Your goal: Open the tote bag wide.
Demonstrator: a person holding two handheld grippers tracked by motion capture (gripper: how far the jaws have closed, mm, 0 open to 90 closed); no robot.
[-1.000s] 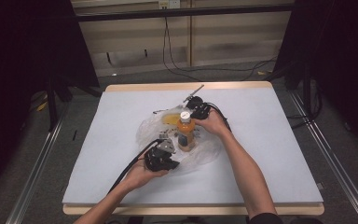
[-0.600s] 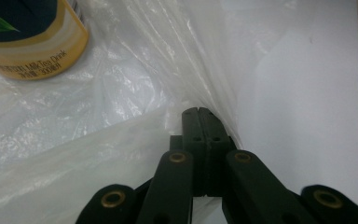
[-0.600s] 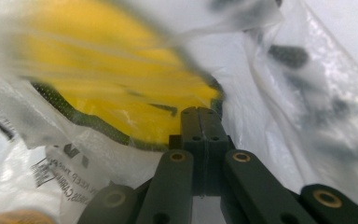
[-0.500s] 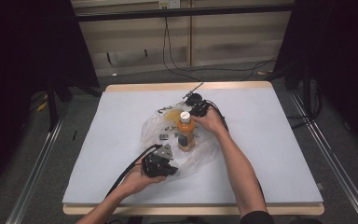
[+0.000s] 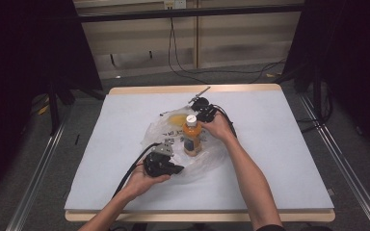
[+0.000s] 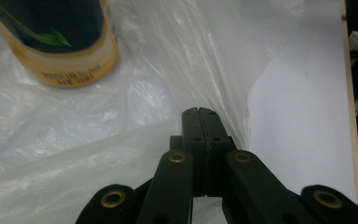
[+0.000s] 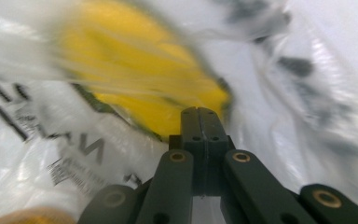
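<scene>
Pale worktop carried an upright orange bottle amid a crumpled clear plastic bag. Left fingers, clenched on the bag's near fold, lay just below it; right fingers, clenched on the film, sat beyond its cap.

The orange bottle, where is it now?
In the high view, the orange bottle stands upright mid-table on the clear plastic bag, between both grippers.
</scene>
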